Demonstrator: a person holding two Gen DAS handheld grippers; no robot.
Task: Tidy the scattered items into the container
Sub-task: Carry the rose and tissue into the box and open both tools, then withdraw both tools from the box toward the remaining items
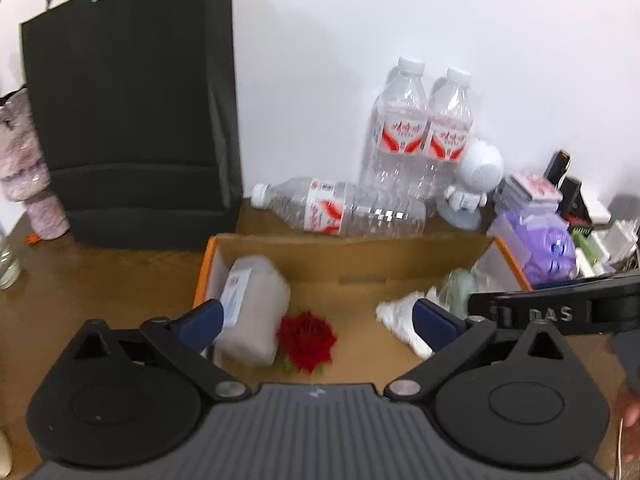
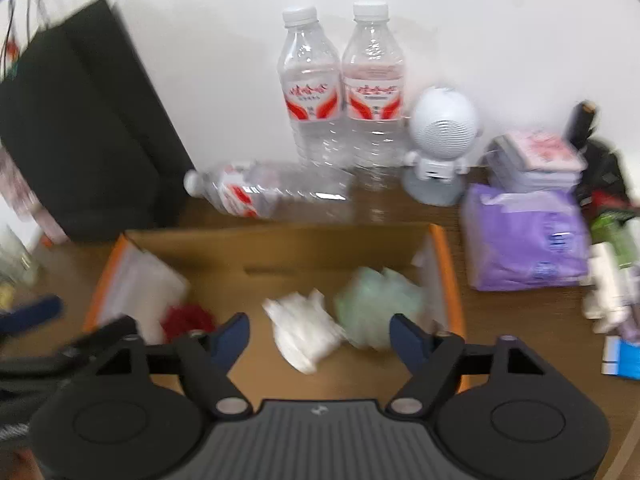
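An open cardboard box (image 1: 352,256) with orange edges sits on the brown table; it also shows in the right wrist view (image 2: 280,248). Inside lie a frosted plastic jar (image 1: 252,308), a red flower (image 1: 306,340), a white crumpled item (image 1: 400,316) and a pale green item (image 1: 456,288). The white item (image 2: 304,328) and green item (image 2: 376,304) also show in the right wrist view. My left gripper (image 1: 316,320) is open above the box, over the flower. My right gripper (image 2: 320,338) is open above the box, over the white and green items.
A water bottle (image 1: 340,208) lies behind the box, two more (image 1: 420,128) stand by the wall. A black paper bag (image 1: 132,120) stands at the left. A white astronaut speaker (image 1: 476,176), purple pack (image 2: 524,240) and small clutter sit at the right.
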